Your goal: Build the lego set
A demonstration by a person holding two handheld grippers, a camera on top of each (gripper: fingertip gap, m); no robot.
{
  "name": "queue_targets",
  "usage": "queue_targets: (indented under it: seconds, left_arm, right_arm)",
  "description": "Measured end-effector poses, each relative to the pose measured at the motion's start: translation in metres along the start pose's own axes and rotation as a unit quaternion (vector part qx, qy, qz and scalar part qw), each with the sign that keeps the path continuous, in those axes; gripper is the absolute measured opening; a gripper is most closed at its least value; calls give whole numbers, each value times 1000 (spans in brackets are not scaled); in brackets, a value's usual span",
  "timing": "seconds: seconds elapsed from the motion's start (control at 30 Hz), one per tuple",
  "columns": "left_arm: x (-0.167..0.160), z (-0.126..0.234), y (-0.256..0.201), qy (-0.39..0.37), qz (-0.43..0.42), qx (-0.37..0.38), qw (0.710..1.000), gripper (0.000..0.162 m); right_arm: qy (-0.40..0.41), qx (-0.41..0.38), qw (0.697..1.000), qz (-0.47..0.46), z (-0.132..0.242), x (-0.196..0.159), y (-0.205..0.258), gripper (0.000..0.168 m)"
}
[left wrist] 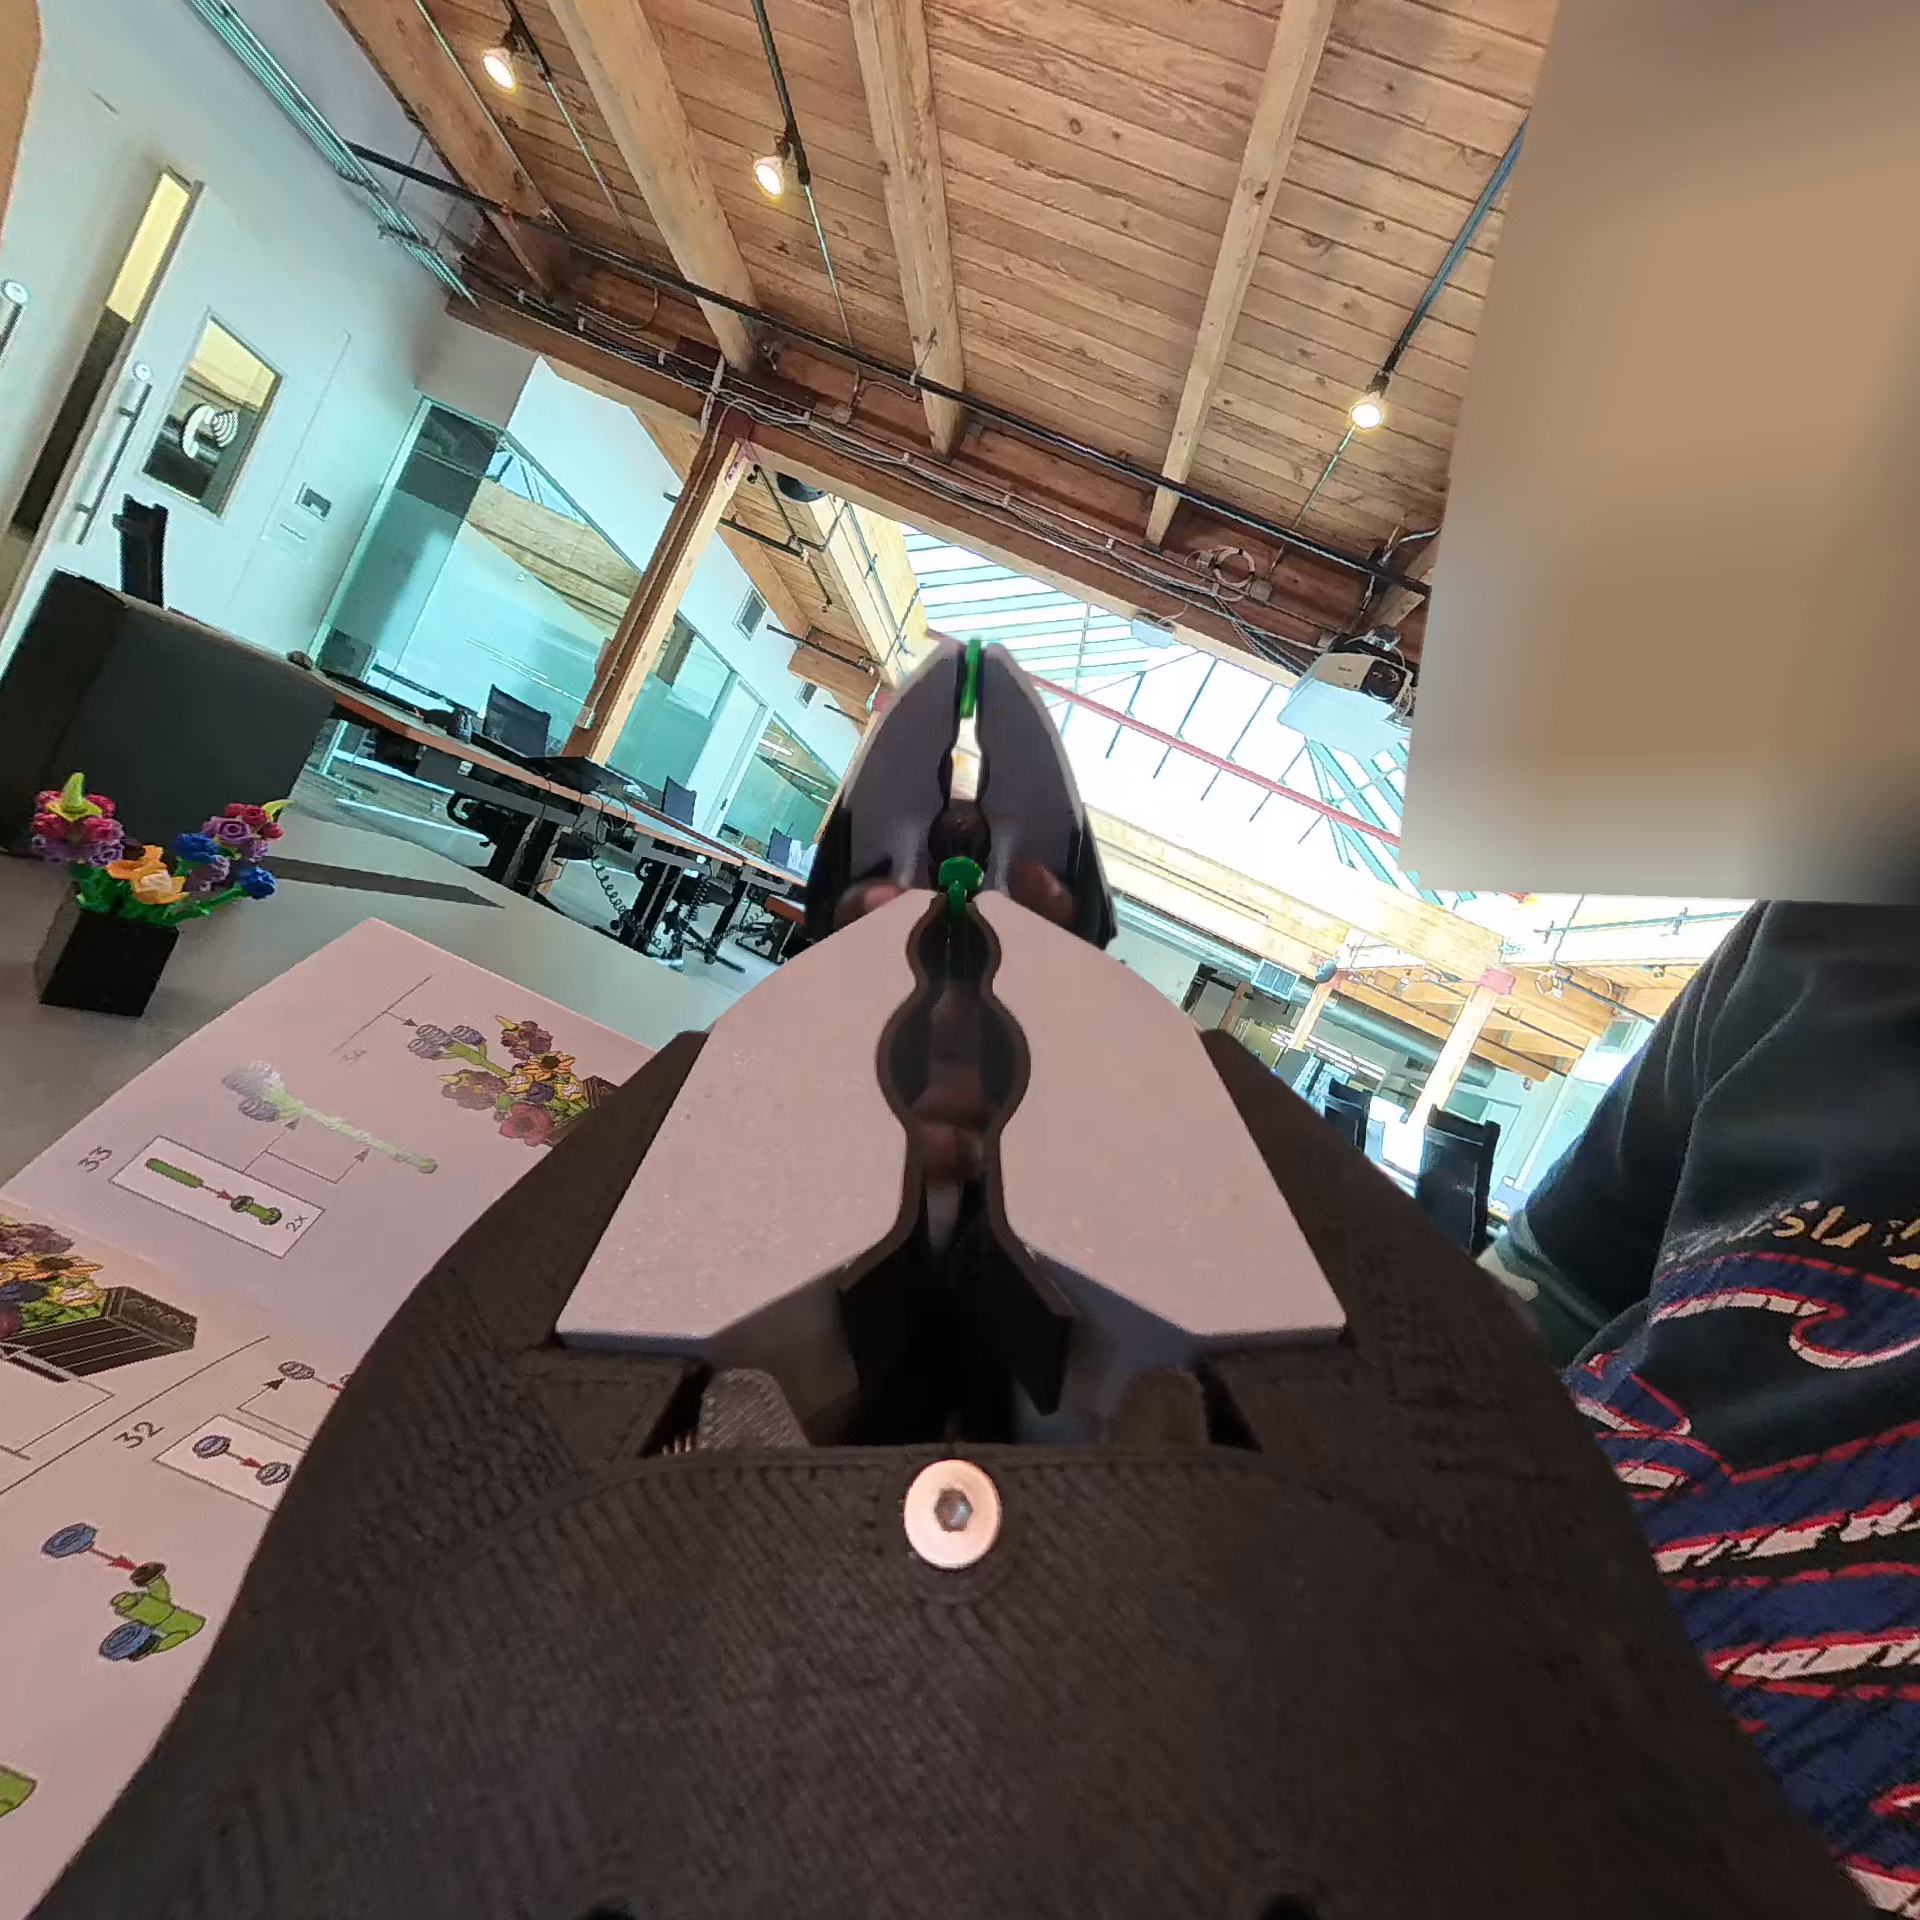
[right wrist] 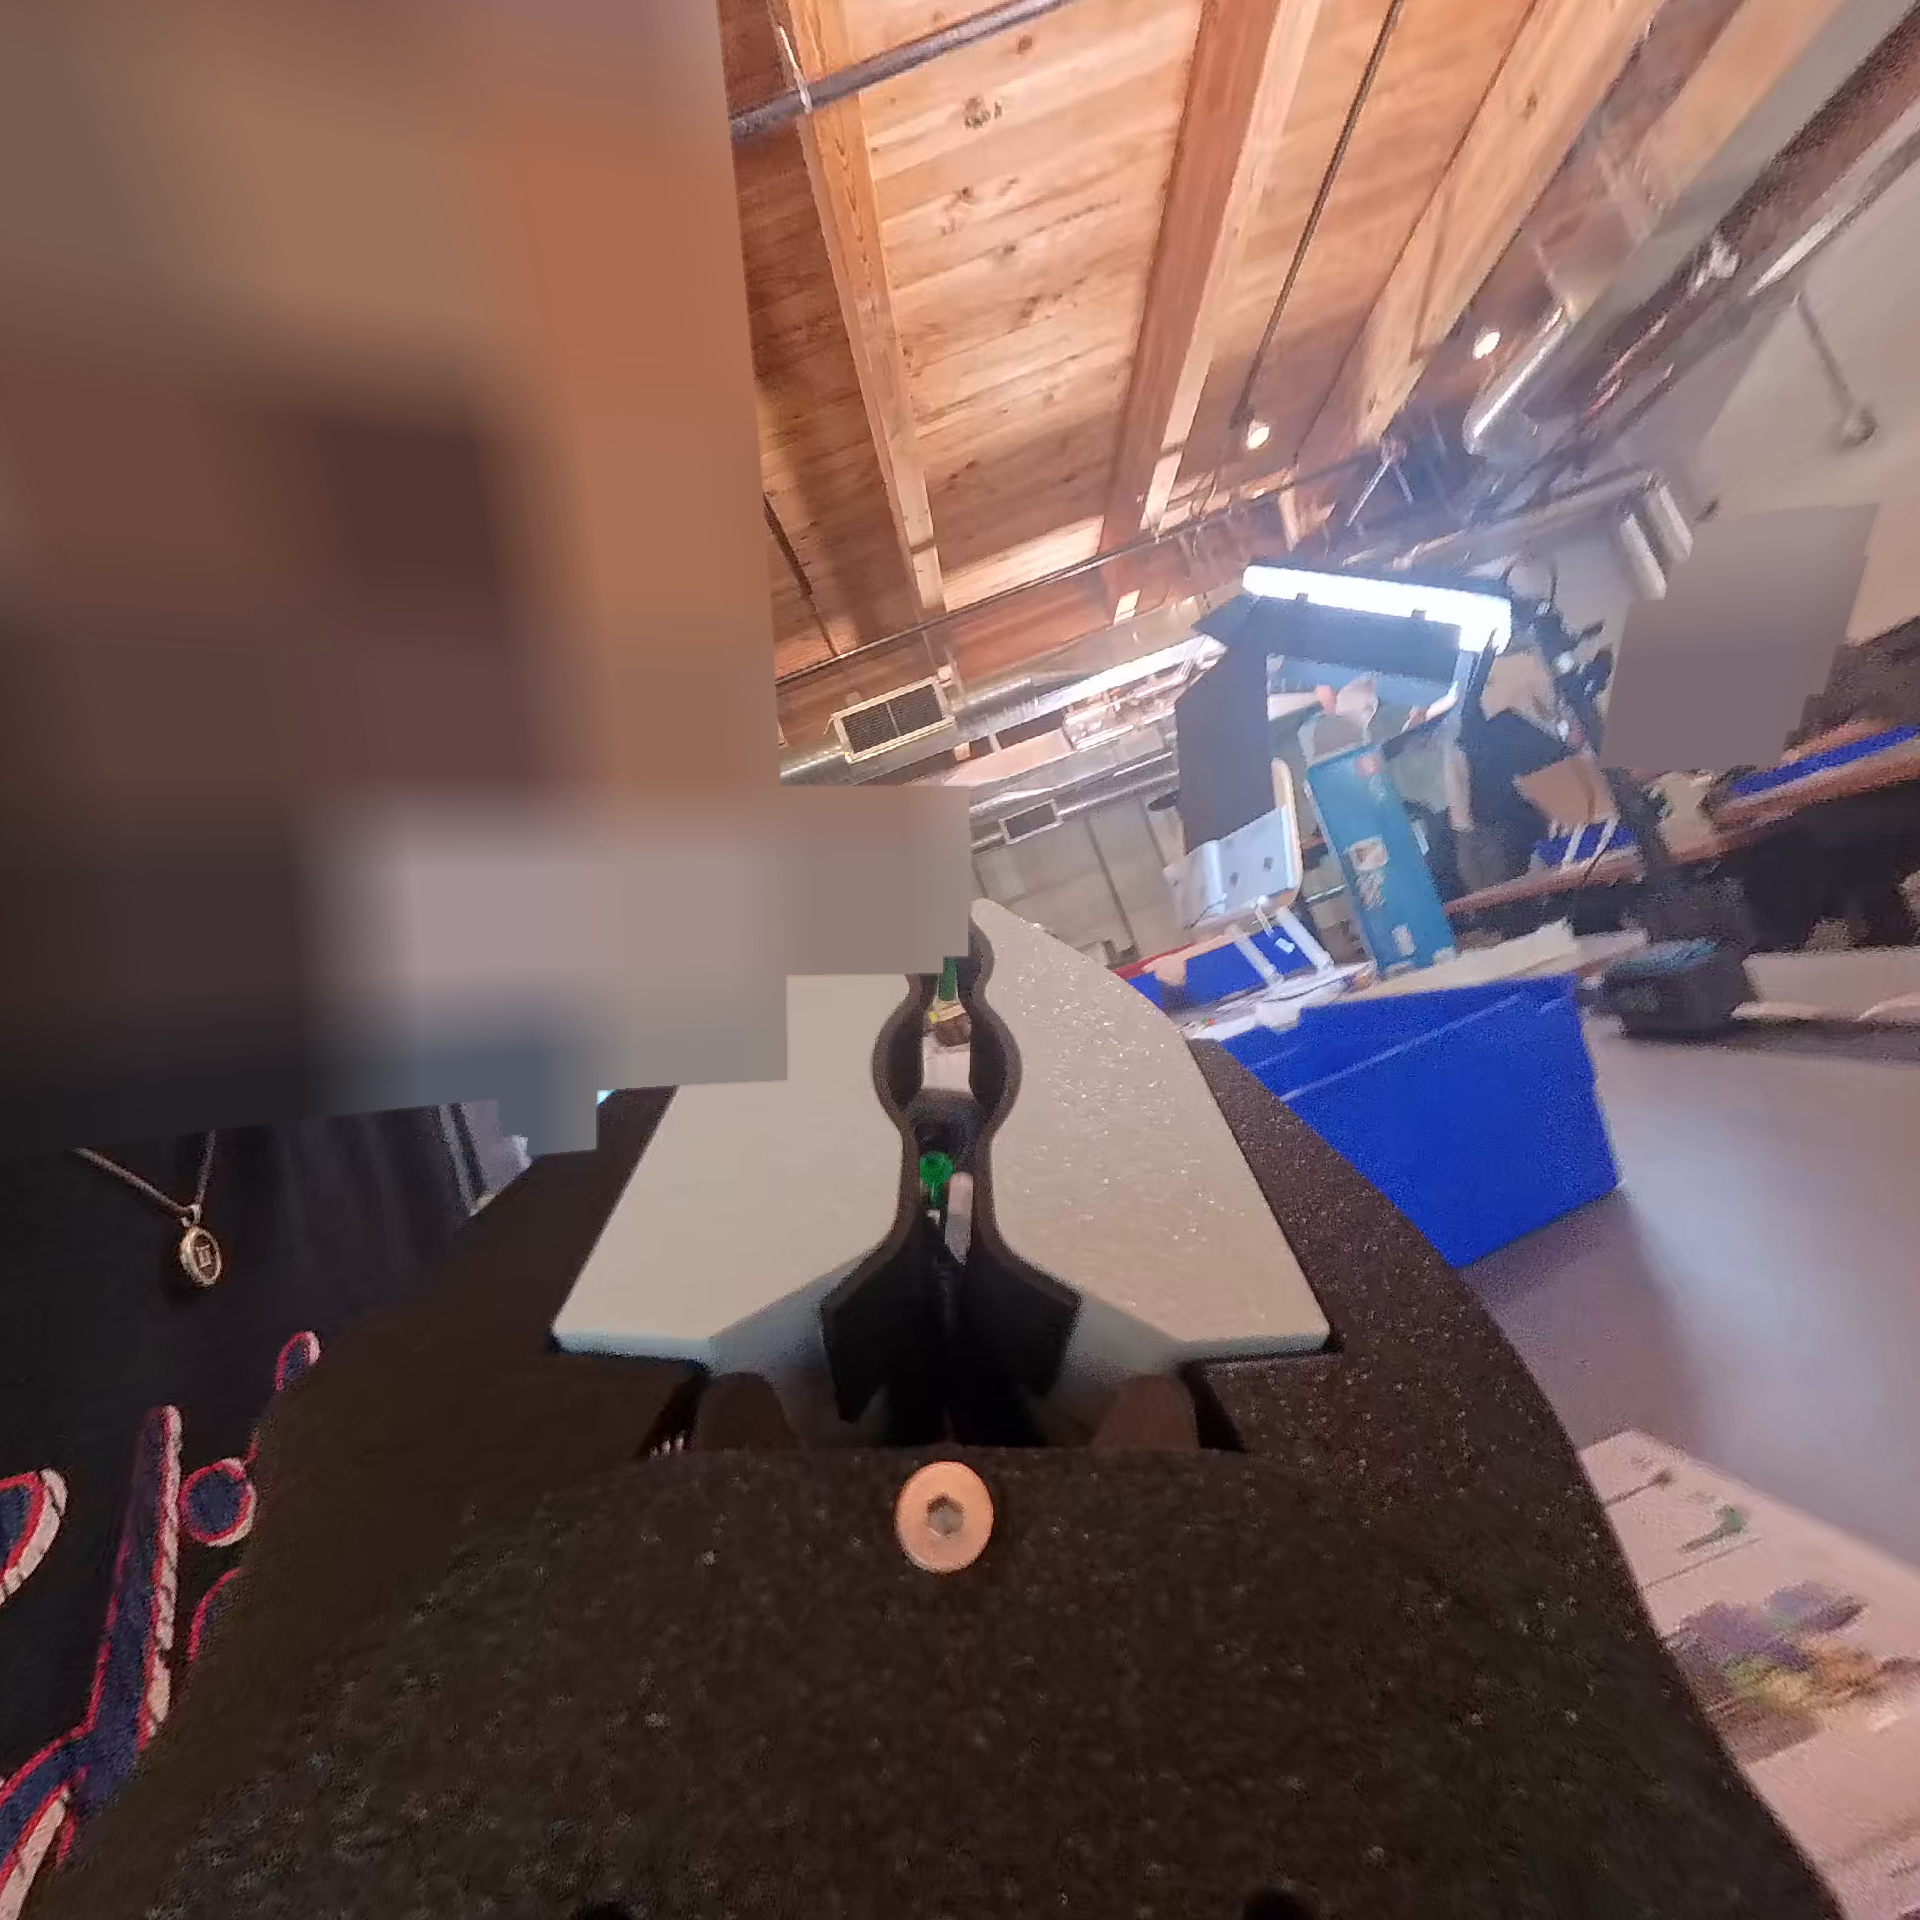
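My left gripper (left wrist: 957, 906) is raised off the table and shut on a small green Lego piece (left wrist: 958, 875) that sticks out at its tips. Just beyond it, my right gripper (left wrist: 968, 655) stands tips-up and is shut on a thin green Lego stem (left wrist: 972, 677). In the right wrist view, the right gripper (right wrist: 951, 961) is shut, with the green stem (right wrist: 948, 979) showing between its fingers; the left fingertip is hidden by a blurred patch. Whether the two green pieces touch cannot be told.
A finished Lego flower bouquet (left wrist: 151, 862) in a black box stands on the grey table at far left. The open instruction booklet (left wrist: 312, 1122) lies below my left gripper and also shows in the right wrist view (right wrist: 1766, 1662). A blue bin (right wrist: 1455, 1101) sits to the right. A person's dark shirt (left wrist: 1766, 1351) is close. About 6 cm separates my left fingertips from my right.
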State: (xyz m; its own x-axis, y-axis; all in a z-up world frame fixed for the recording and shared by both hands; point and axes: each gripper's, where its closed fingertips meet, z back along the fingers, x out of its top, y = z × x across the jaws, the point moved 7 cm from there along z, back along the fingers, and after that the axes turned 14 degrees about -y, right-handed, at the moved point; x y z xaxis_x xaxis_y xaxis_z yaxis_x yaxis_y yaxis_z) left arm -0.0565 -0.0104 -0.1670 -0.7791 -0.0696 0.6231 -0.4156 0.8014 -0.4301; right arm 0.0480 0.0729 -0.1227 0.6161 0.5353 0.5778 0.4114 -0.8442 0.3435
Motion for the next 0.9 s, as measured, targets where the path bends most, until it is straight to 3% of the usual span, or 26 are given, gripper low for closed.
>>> queue_targets:
  seconds: [0.23,0.47,0.9]
  left_arm:
    - [0,1,2,-3,3,12,1000,3]
    - [7,5,8,-44,41,22,998,3]
    - [6,5,7,-35,27,22,999,3]
  right_arm:
    - [34,5,998,-49,3,-34,-2,2]
    - [-10,-6,997,-79,1,-51,-7,3]
    - [-45,-8,997,-59,1,-51,-12,3]
